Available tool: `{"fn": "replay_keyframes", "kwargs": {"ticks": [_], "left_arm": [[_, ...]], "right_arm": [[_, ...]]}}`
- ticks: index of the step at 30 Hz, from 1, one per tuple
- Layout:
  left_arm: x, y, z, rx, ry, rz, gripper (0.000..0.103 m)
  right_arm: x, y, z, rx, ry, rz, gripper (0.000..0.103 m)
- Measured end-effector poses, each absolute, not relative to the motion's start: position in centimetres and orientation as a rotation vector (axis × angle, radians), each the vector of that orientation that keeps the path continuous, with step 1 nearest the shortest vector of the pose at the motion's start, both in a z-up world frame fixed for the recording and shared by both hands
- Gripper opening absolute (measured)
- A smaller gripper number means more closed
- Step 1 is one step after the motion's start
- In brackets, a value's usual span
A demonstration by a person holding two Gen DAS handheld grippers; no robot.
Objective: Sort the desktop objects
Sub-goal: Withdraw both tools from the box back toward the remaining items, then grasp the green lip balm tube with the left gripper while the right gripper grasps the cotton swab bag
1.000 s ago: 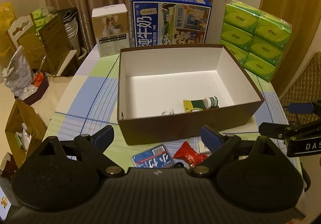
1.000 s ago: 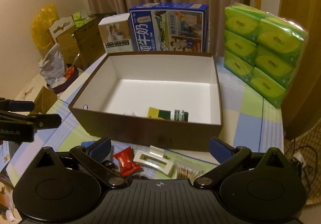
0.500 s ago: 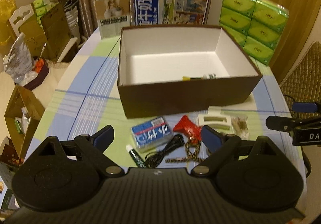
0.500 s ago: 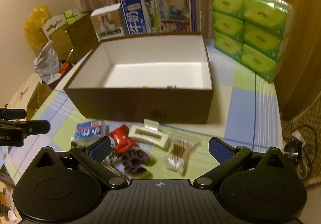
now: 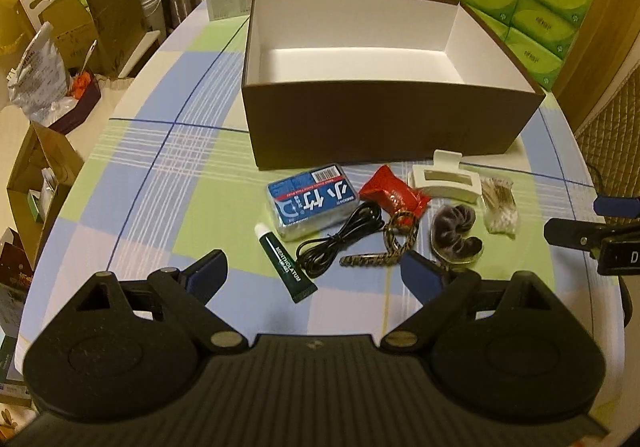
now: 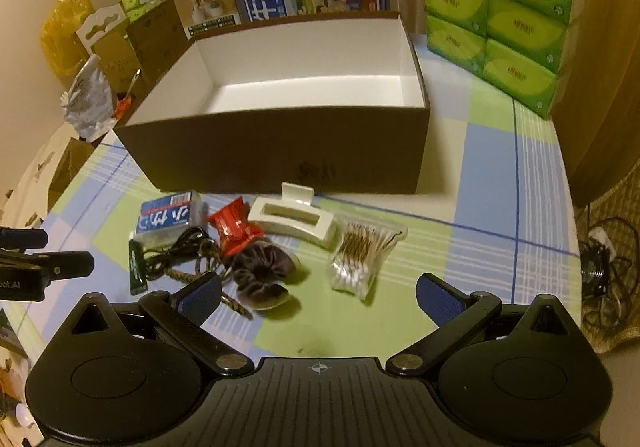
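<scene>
Left gripper (image 5: 314, 273): jaws wide apart, empty, above the surface (image 5: 152, 183); green tube (image 5: 285, 262) and cable (image 5: 340, 237) lie between and ahead. Right gripper (image 6: 318, 293): jaws apart, empty; scrunchie (image 6: 262, 275) and swabs (image 6: 362, 253) just ahead. Box (image 5: 384, 127) beyond the clutter.

Small clutter (image 5: 376, 219) before open box (image 5: 384, 127)
</scene>
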State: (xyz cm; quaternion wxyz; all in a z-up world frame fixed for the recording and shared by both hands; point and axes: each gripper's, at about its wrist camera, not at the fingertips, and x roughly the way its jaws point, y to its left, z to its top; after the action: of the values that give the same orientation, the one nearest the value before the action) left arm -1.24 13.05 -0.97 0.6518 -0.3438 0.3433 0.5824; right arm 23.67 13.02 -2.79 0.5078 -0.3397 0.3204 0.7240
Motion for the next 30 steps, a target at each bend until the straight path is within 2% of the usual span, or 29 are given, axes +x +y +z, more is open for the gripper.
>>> {"fn": "replay_keyframes", "kwargs": {"ticks": [8,15,19,26,28,30], "left_arm": [[-2.1,13.4,-2.5,-0.802,0.772,1.326,0.090],[-4.1,14.5,-4.7,-0.883,0.756,1.356,0.079],[-5.1,15.5,-6.1,-0.903,0.773,1.394,0.066],[-6.4,17.5,-8.0,-0.980,0.740,1.398,0.052],[-6.4,18.0,-8.6,-0.987,0.741,1.396,0.043],[-6.4,18.5,-9.1,-0.995,0.742,1.382,0.040]], "right_arm": [[23.9,12.9,-4.4,-0.824,0.784,1.730,0.101],[24.6,13.2,-6.0,-0.825,0.819,1.679,0.101],[25.1,13.5,-6.4,-0.818,0.832,1.655,0.101],[25.7,13.9,-7.0,-0.818,0.841,1.611,0.101],[25.9,13.9,-7.2,-0.823,0.845,1.600,0.101],[26.0,14.0,-7.5,-0.826,0.850,1.590,0.101]]}}
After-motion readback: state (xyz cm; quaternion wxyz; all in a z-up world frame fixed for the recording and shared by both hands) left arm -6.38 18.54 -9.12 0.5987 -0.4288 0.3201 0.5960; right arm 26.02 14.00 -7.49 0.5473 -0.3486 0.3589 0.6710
